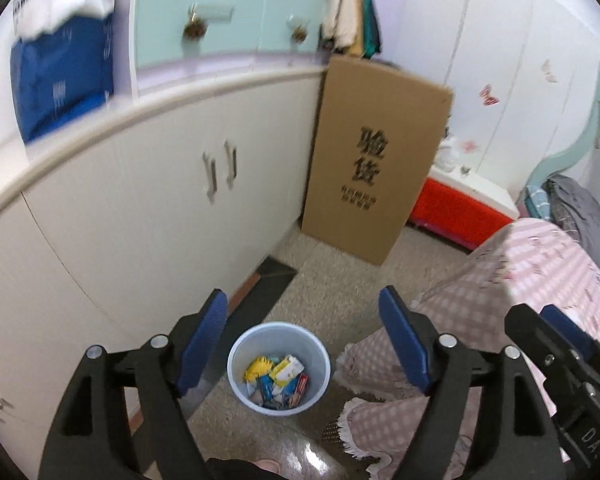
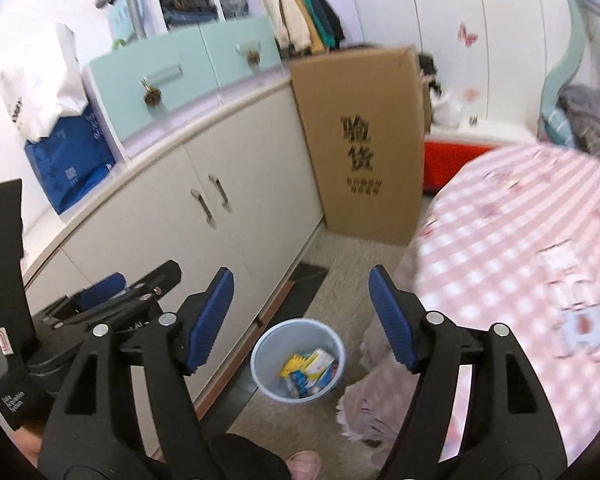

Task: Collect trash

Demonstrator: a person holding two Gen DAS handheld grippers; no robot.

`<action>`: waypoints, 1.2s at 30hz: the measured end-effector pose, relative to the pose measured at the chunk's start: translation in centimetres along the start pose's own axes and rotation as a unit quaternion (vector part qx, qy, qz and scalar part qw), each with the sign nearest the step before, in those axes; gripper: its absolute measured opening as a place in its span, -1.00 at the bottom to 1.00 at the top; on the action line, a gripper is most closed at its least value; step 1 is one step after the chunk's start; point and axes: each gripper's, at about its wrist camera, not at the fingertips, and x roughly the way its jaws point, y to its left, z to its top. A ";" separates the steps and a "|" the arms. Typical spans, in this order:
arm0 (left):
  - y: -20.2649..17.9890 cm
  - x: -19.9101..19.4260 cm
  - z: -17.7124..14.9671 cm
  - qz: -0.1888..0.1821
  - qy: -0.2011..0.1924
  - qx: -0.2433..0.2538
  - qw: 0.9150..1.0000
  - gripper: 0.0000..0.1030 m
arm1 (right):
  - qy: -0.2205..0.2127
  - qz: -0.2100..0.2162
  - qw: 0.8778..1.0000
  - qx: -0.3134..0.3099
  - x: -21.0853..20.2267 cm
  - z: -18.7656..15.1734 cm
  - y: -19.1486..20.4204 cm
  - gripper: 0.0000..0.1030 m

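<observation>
A pale blue trash bin (image 1: 236, 364) stands on the speckled floor below both grippers; it also shows in the right wrist view (image 2: 262, 354). Inside lie several wrappers (image 1: 278, 380), yellow, white and blue, also seen in the right wrist view (image 2: 308, 368). My left gripper (image 1: 304, 344) is open and empty, high above the bin. My right gripper (image 2: 300, 316) is open and empty, also above the bin. The right gripper shows at the right edge of the left wrist view (image 1: 556, 344); the left gripper shows at the left of the right wrist view (image 2: 108, 296).
A white cabinet (image 1: 140, 208) runs along the left. A tall cardboard box (image 1: 376, 160) stands behind the bin. A table with a pink checked cloth (image 2: 520, 264) is on the right, with a flat card (image 2: 568, 292) on it. A red-and-white chest (image 1: 460, 204) sits further back.
</observation>
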 end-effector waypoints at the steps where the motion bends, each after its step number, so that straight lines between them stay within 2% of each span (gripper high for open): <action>1: -0.4 -1.2 0.0 -0.002 -0.011 0.005 1.000 0.52 | -0.011 -0.004 1.000 -0.004 -1.4 0.0 -0.1 0.39; 7: -3.1 -9.1 -0.8 -0.024 -0.089 0.039 0.995 0.66 | -0.076 -0.028 0.996 -0.027 -9.0 -0.7 -0.7 0.51; 15: -6.2 -18.8 -4.0 -0.064 -0.183 0.080 0.978 0.79 | -0.165 -0.080 0.982 -0.038 -18.7 -3.3 -1.6 0.71; 22: -7.9 -23.9 -7.4 -0.088 -0.214 0.101 0.967 0.82 | -0.210 -0.127 0.968 -0.060 -24.3 -6.9 -1.8 0.77; 26: -8.8 -26.0 -9.2 -0.101 -0.231 0.128 0.959 0.84 | -0.229 -0.137 0.962 -0.050 -26.4 -8.8 -2.2 0.82; 29: -9.4 -26.7 -10.5 -0.096 -0.243 0.140 0.955 0.85 | -0.234 -0.146 0.960 -0.042 -27.3 -9.7 -2.5 0.85; 36: -9.5 -26.7 -11.8 -0.097 -0.241 0.139 0.956 0.85 | -0.227 -0.146 0.963 -0.025 -27.7 -10.9 -3.3 0.85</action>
